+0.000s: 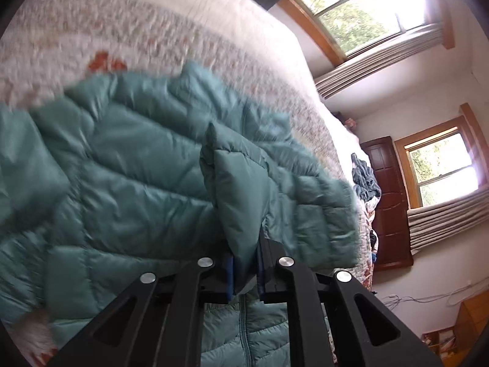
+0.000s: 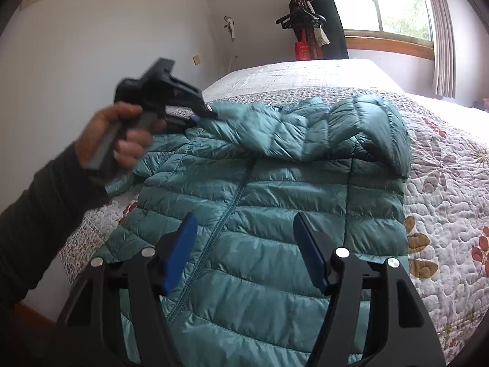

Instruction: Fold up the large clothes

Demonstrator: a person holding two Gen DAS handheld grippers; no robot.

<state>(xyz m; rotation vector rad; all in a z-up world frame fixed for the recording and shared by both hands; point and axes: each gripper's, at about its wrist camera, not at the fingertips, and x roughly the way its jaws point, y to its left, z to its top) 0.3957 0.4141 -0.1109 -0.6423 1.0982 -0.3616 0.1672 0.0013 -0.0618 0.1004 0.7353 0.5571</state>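
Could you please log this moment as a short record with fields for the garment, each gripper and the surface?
garment: teal puffer jacket, zipper side up, spread on the bed
sleeve: one sleeve lifted across the chest
left gripper: jaws shut on a fold of the sleeve
right gripper: jaws open above the jacket's lower front, holding nothing
surface: floral quilt

Both wrist views close, sharing jacket on bed.

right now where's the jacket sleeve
In the right wrist view the teal sleeve lies folded across the puffer jacket's chest, its cuff pinched in the left claw at upper left.
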